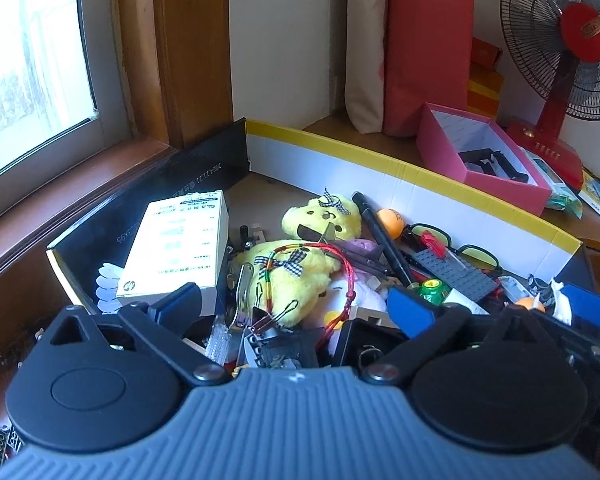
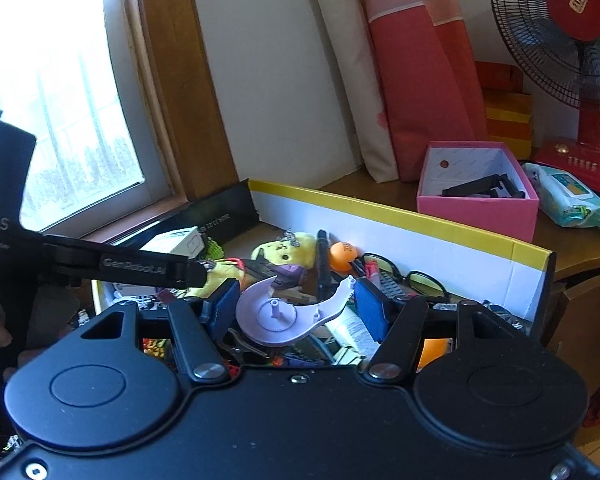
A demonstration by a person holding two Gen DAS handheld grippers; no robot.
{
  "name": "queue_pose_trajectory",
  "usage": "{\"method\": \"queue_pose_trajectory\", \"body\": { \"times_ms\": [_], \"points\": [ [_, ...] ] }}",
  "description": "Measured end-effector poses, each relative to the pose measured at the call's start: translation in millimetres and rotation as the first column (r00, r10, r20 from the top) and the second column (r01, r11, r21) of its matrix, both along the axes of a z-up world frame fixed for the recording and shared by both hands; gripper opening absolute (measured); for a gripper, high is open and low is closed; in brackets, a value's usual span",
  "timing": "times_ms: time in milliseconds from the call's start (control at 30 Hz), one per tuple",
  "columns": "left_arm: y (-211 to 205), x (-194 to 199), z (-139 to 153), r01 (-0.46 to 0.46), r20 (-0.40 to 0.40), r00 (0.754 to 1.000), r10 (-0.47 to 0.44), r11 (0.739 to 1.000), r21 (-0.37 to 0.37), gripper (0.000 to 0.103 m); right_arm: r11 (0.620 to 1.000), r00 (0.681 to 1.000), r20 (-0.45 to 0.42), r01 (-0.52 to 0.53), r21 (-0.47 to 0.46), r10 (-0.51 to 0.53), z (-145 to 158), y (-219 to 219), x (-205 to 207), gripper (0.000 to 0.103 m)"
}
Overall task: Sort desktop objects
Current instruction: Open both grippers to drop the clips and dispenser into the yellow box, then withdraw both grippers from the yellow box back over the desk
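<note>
A shallow cardboard tray (image 1: 380, 168) with a yellow rim holds a jumble of small objects. In it lie a yellow plush toy (image 1: 296, 268), a white box (image 1: 180, 244), a black pen (image 1: 380, 236), an orange ball (image 1: 392, 218), yellow-lensed glasses (image 1: 456, 244) and a grey brick plate (image 1: 456, 272). My left gripper (image 1: 296, 308) is open and empty, low over the clutter. My right gripper (image 2: 296, 308) is closed on a lilac plastic tape-dispenser shell (image 2: 284, 316), held between its blue pads (image 2: 370, 308) above the tray (image 2: 400, 228). The left gripper also shows at the left of the right wrist view (image 2: 140, 268).
A pink open box (image 1: 480, 152) with a black part inside stands behind the tray, also seen in the right wrist view (image 2: 476, 204). A red fan (image 1: 560, 80) stands at the right, with a wet-wipes pack (image 2: 572, 196) beside it. A window (image 1: 28, 72) and wooden sill lie left.
</note>
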State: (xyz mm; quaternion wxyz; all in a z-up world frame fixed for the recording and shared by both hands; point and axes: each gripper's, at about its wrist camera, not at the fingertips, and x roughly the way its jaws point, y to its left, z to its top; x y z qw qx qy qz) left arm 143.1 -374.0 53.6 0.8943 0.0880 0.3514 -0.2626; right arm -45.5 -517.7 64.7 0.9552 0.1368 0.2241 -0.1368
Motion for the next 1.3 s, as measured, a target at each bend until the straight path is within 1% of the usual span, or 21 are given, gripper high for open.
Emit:
{"method": "queue_pose_trajectory", "body": {
  "times_ms": [433,467,533,633,1067,1167,1300],
  "points": [
    [-0.8,3.0,-2.2,-0.019,-0.010,1.000,0.020,1.000,0.011,0.103,0.997,0.997,-0.020,0.074,0.016,-0.073,-6.4,-22.9,2.7,0.062],
    [-1.4,2.7,-2.4,-0.021,-0.010,1.000,0.021,1.000,0.013,0.103,0.997,0.997,-0.022,0.076,0.018,-0.076,-6.9,-23.3,3.2,0.064],
    [-2.5,1.9,-2.5,-0.020,-0.009,1.000,0.020,1.000,0.017,0.103,0.997,0.997,-0.020,0.077,0.024,-0.077,-7.6,-24.5,3.9,0.075],
    [-4.2,0.7,-2.6,-0.023,-0.008,1.000,0.023,1.000,0.021,0.103,0.997,0.997,-0.018,0.075,0.021,-0.074,-7.6,-25.6,3.9,0.081],
    [0.3,-9.9,-1.0,-0.047,0.002,0.999,0.047,0.999,0.018,0.103,0.999,0.999,-0.017,0.042,0.020,-0.042,-6.1,-21.0,1.3,0.087],
    [9.6,-15.9,1.0,-0.066,0.013,0.998,0.065,0.998,0.014,0.103,1.000,1.000,-0.010,0.027,0.013,-0.027,-4.6,-14.2,1.2,0.087],
    [33.1,-26.0,5.0,-0.090,0.015,0.996,0.090,0.996,0.015,0.103,1.000,1.000,-0.009,0.014,0.013,-0.014,-2.9,-0.4,3.3,0.087]
  ]
}}
